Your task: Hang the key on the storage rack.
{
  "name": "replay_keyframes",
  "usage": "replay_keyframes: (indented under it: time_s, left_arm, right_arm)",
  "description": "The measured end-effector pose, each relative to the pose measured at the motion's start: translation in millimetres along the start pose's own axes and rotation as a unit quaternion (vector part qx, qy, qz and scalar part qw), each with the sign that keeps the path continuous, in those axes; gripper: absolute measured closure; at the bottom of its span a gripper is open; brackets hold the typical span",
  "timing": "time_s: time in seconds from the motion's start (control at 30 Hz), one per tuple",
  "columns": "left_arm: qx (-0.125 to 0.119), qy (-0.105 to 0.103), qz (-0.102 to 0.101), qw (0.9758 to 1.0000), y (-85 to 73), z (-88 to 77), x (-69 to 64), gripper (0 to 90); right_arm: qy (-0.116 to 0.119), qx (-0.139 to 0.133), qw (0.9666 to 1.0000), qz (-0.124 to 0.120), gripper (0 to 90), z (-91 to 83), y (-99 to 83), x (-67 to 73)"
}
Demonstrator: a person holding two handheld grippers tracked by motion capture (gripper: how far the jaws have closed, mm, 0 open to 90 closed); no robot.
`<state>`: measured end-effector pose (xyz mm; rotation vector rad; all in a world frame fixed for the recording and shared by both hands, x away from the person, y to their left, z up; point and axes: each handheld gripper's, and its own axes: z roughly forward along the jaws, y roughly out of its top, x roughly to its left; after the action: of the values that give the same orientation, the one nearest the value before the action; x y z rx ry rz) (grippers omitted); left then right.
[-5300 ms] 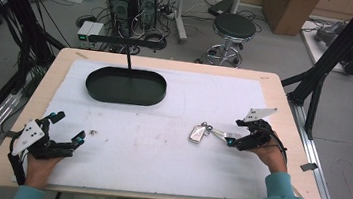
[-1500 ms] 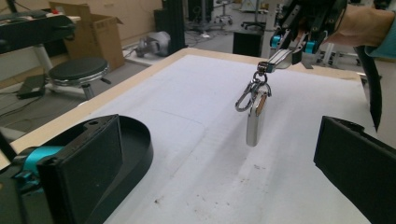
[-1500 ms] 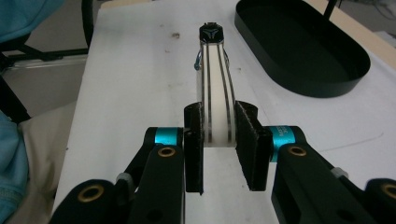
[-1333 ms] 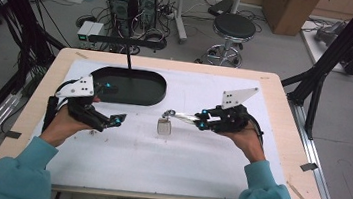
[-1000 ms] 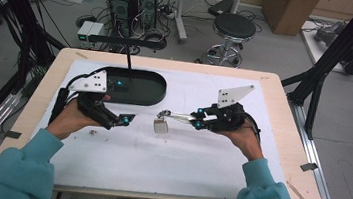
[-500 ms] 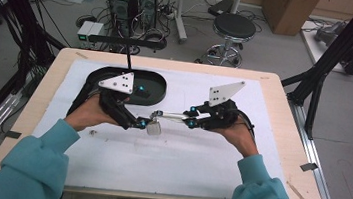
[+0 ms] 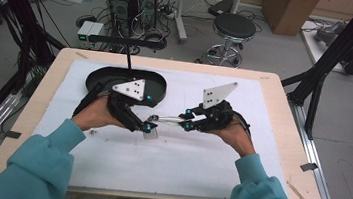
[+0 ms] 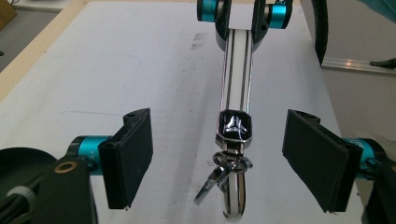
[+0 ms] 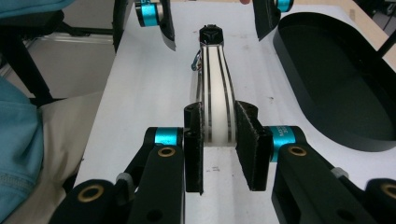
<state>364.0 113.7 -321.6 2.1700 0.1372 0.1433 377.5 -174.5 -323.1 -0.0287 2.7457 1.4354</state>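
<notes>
Between the two hands, above the middle of the white-covered table (image 7: 191,171), hangs a keychain strap (image 9: 213,88): a flat band, white with dark stripes, ending in a dark metal cap (image 8: 234,126) from which a shiny clasp and ring (image 8: 229,186) dangle. It looks light and fairly stiff along its length, glossy enough to slip, with loose hardware that will swing; the flat band is the safest place to pinch, and the cap end is the other firm spot. The right gripper (image 9: 218,140) is clamped on the band's near end, its fingers (image 9: 194,144) pressing both flat faces and holding the strap out level. The left gripper (image 8: 219,158) straddles the cap end, and its jaws have just been closing, yet its fingers (image 8: 133,154) stand well clear on either side, touching nothing. Farther back on the table lies a black oval tray (image 7: 156,84).
</notes>
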Motion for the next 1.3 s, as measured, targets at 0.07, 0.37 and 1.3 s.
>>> replay_keyframes:
  time_s: [0.07,0.37,1.3]
  left_arm:
    - [0.004,-0.004,-0.002,1.0,0.2,0.8,-0.4,29.2]
    - [0.033,-0.028,0.01,0.999,2.8,8.7,-2.2,44.8]
    - [0.061,-0.025,0.018,0.9977,3.9,12.3,-5.5,74.0]
  right_arm:
    - [0.002,0.002,1.0,0.0,74.3,0.9,0.1,0.2]
    - [0.01,0.007,0.9999,-0.002,74.3,4.6,0.5,0.8]
    - [0.014,0.008,0.9999,-0.004,74.2,8.6,0.3,-0.2]
